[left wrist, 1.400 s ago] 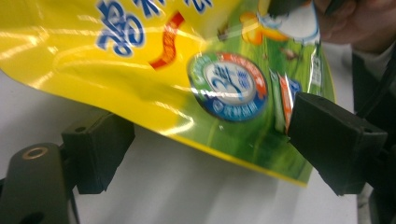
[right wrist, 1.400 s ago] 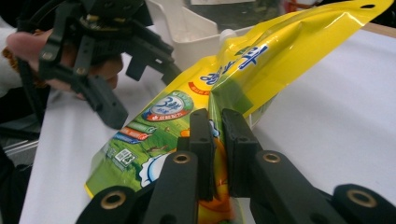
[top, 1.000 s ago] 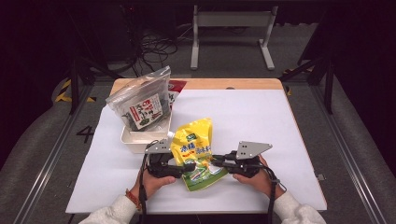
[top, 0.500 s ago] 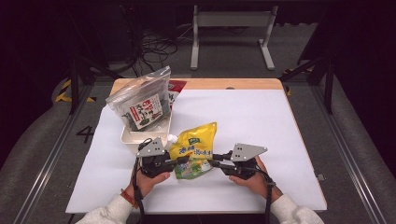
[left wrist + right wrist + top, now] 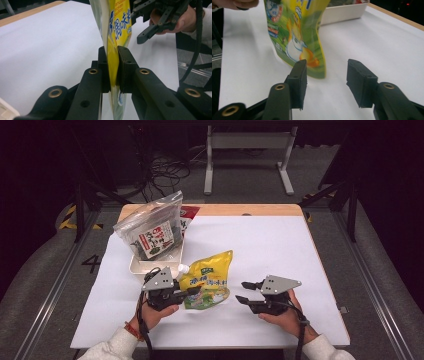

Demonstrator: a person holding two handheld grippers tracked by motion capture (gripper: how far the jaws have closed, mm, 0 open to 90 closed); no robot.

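Note:
A yellow and green pouch point(image 5: 207, 280) with a white cap stands tilted on the white table sheet. My left gripper point(image 5: 192, 291) is shut on its lower left edge. In the left gripper view the jaws point(image 5: 113, 53) pinch the thin yellow pouch point(image 5: 117, 22) flat between the pads. My right gripper point(image 5: 240, 291) sits a little to the right of the pouch, apart from it. Its jaws point(image 5: 325, 72) have just been opening and nothing lies between them. The pouch point(image 5: 294, 32) hangs beyond the tip of its left jaw.
A white tray point(image 5: 145, 267) stands at the back left, holding a clear bag of dark snack packets point(image 5: 150, 227) with a red packet point(image 5: 189, 212) behind it. The tray point(image 5: 344, 12) is behind the pouch. The table's wooden far edge point(image 5: 240, 210) borders the white sheet.
The right gripper let go of the pouch, opened and drew off to the right. The left gripper shut on the pouch and raised it slightly, and now holds it alone.

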